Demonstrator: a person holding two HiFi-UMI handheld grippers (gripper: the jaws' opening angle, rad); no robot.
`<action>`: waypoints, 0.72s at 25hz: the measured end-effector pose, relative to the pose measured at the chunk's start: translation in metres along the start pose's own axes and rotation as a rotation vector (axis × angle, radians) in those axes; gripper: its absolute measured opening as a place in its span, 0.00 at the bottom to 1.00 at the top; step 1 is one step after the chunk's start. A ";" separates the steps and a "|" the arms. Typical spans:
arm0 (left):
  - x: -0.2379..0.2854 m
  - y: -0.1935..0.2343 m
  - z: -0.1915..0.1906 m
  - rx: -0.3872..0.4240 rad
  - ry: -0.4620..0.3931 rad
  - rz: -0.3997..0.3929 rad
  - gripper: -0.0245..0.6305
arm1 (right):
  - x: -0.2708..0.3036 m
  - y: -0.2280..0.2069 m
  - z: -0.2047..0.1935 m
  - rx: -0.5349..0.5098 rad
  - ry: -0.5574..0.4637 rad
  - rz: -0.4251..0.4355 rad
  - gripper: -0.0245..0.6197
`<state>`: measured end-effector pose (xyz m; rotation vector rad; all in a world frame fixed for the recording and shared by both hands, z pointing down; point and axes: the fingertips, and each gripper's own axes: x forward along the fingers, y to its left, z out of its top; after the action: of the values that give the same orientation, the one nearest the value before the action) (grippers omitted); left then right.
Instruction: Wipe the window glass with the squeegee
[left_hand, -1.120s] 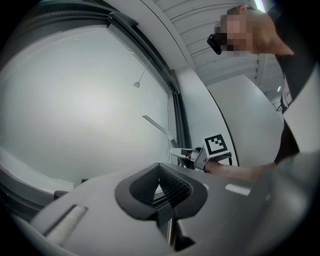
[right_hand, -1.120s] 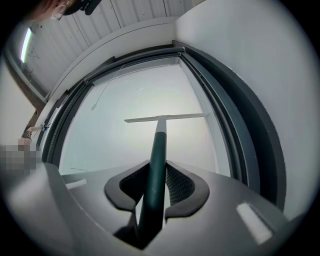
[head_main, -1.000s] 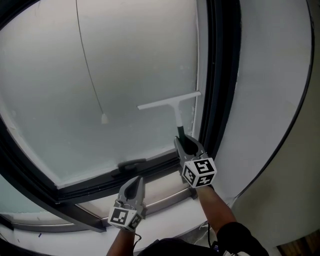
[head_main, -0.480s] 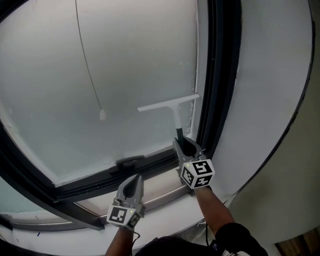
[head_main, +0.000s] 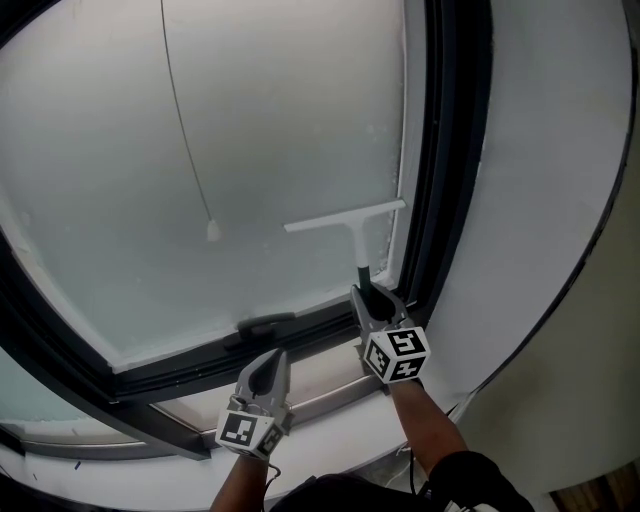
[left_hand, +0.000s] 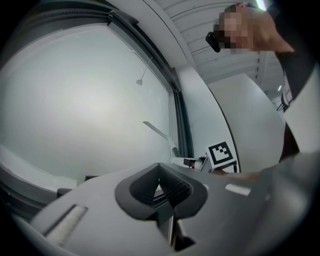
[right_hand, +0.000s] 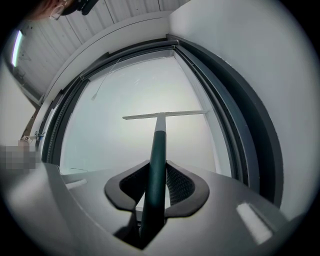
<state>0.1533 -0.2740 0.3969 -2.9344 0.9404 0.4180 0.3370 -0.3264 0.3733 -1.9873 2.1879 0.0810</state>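
So the right gripper (head_main: 368, 296) is clamping the one white T-shaped squeegee (head_main: 345, 215) by its dark green handle, blade on the frosted window glass (head_main: 280, 130); the left gripper (head_main: 271, 360) is sitting pinched together, empty.

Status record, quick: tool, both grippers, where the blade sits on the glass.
tool: squeegee, white blade, dark handle
blade: appears to lie on the glass, lower right, its right end by the frame and tilted higher
right gripper: shut on the squeegee handle
left gripper: shut, empty, low, below the window's bottom edge
cord: hangs in front of the glass, left of the blade
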 end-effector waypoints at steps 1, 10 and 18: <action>0.000 0.001 -0.001 -0.003 0.003 0.002 0.04 | 0.000 0.000 -0.001 0.002 0.003 0.001 0.18; 0.004 -0.002 -0.008 -0.020 0.009 -0.011 0.04 | -0.008 0.000 -0.017 0.004 0.037 0.007 0.18; 0.005 -0.005 -0.015 -0.028 0.018 -0.018 0.04 | -0.013 -0.001 -0.032 0.010 0.065 0.006 0.18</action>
<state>0.1641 -0.2743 0.4097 -2.9743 0.9164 0.4081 0.3360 -0.3190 0.4070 -2.0058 2.2297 0.0065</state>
